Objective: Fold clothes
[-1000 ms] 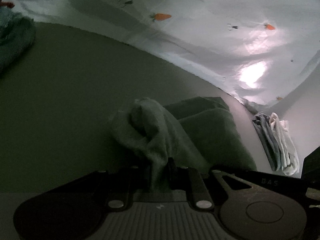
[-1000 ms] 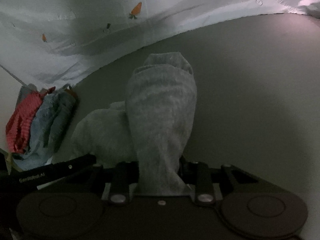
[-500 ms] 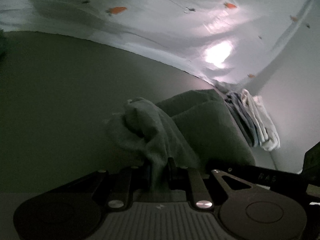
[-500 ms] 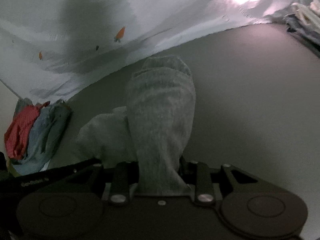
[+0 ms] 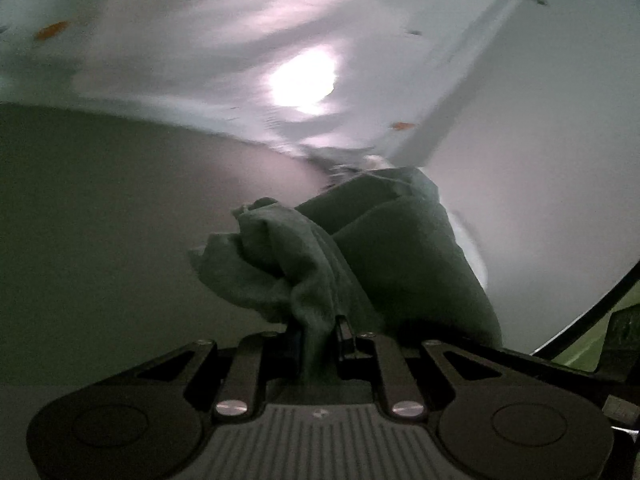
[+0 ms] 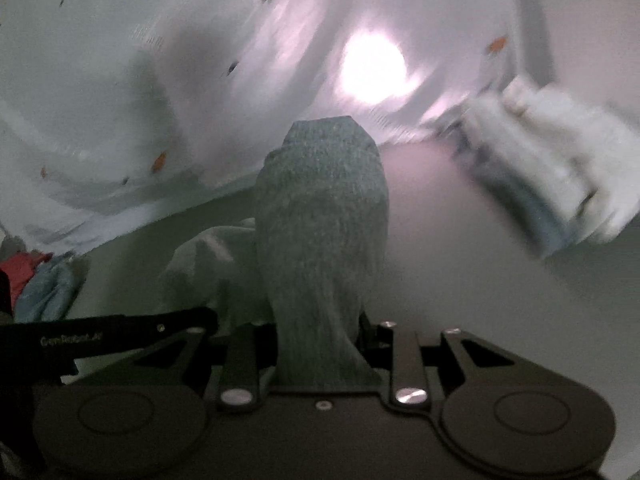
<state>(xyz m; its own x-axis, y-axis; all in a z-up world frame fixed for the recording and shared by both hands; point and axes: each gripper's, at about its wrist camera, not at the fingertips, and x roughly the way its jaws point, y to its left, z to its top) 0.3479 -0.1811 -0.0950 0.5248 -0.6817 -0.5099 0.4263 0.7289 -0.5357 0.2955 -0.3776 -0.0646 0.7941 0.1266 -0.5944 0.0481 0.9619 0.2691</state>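
Observation:
A grey-green knitted sock [image 5: 288, 264] hangs bunched from my left gripper [image 5: 318, 332], which is shut on it. Its folded part [image 5: 404, 252] lies to the right, held by the other gripper. In the right wrist view the same sock [image 6: 324, 216] stands up from my right gripper [image 6: 320, 332], which is shut on it, with its loose end [image 6: 208, 264] drooping left. The left gripper's body [image 6: 100, 332] shows at lower left. The sock is lifted off the grey table [image 6: 460, 280].
A blurred stack of white and blue-grey folded clothes [image 6: 552, 176] lies at the right. A pile of red and light blue clothes [image 6: 36, 280] lies at the far left. A white sheet with orange carrot prints [image 5: 200, 40] hangs behind the table.
Both grippers have swung to the right with the sock. The white folded stack has come into the right wrist view, and the red and blue pile has slid to the left edge.

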